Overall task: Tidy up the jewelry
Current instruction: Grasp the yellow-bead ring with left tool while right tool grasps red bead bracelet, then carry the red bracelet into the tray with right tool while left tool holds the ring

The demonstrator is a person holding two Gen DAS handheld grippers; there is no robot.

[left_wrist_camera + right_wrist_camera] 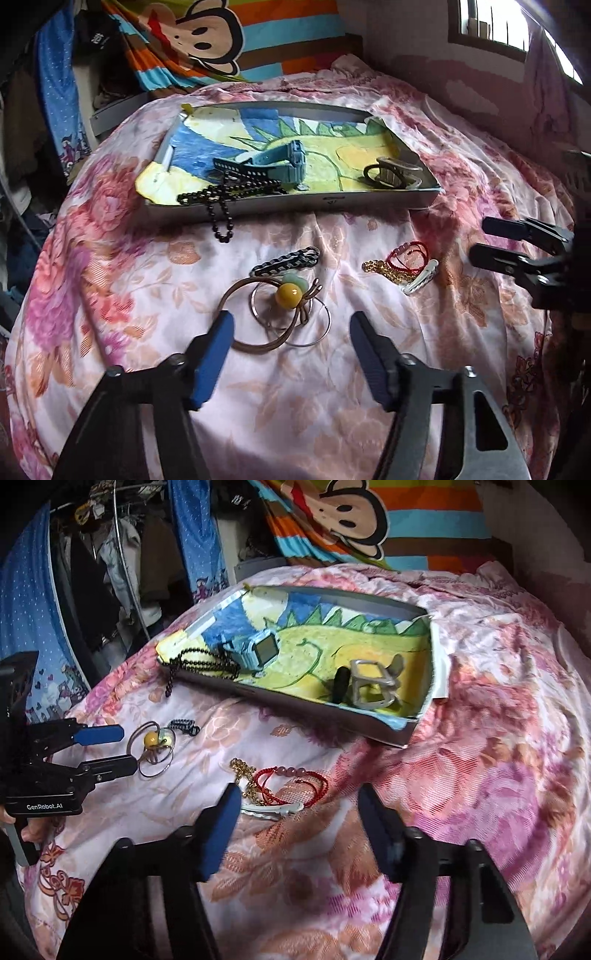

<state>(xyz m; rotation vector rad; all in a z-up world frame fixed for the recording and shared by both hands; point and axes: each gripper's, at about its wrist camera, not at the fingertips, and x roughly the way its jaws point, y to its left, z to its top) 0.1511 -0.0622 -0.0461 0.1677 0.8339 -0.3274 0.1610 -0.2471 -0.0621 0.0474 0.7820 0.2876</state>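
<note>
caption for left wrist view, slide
Open left gripper over hoops and amber-bead tie on floral bedspread; tray beyond.

Between the left gripper's (291, 325) fingertips, on the bedspread (280, 417), lies a cord loop with a bead (290, 293), overlapping a wire ring (308, 326). The left fingertip lies over the cord; the right one stands apart from the ring. Just beyond the bead lies a braided band (286, 260). Farther ahead sits a tray (369, 201); a bead chain (221, 206) hangs over its near wall onto the bedspread. In the tray a watch (284, 162) lies left and a metal clip (393, 173) right. Right of the left gripper's fingers, the right gripper (299, 797) hovers over a tangle of string bracelets (295, 779), a chain (247, 779) and a hair clip (273, 808), which lie between and just ahead of its fingertips.
</note>
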